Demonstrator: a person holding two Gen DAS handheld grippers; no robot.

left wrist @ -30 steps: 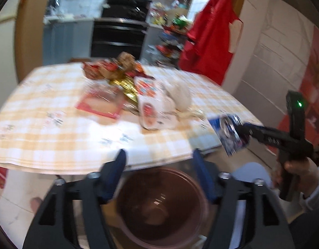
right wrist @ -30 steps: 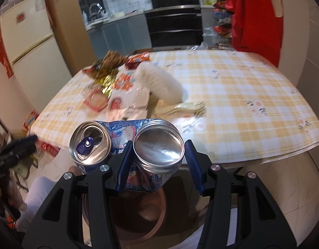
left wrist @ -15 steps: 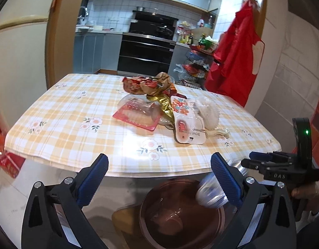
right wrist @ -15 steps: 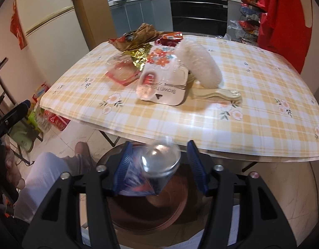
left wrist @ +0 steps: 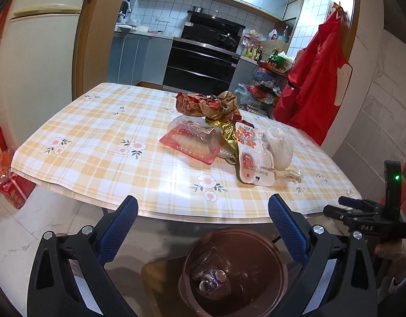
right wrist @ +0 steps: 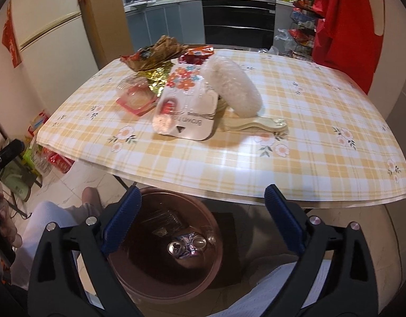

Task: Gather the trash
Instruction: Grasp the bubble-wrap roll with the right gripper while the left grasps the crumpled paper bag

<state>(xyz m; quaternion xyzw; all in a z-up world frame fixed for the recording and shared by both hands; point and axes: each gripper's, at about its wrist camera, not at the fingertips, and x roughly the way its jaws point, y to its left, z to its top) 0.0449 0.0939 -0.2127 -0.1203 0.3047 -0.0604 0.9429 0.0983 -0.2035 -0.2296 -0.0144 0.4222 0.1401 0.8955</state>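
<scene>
Both of my tools were empty and spread wide: the left tool and the right tool hung over the round brown plastic bin on the floor, just below the near edge of the bench with its yellow checked flowered cloth. Crushed blue and silver drink cans lay at the bottom of that bin.

The trash left to collect sat in one heap near the middle of the bench. Nearest me lay the flat white flower-printed plastic packet. I judged it light, limp and slick, best pinched by its near rim, where it lifted off the cloth. Leaning on it was the white stack of pleated paper cups, which looked soft and easily squashed, so I would have taken it gently across its middle. The clear clamshell box with a pink base seemed stiff but brittle and springy; its lid edge offered a hold. Behind lay crumpled gold foil and brown and red snack wrappers, all featherweight and crinkly, fit to be grabbed at any raised fold.
</scene>
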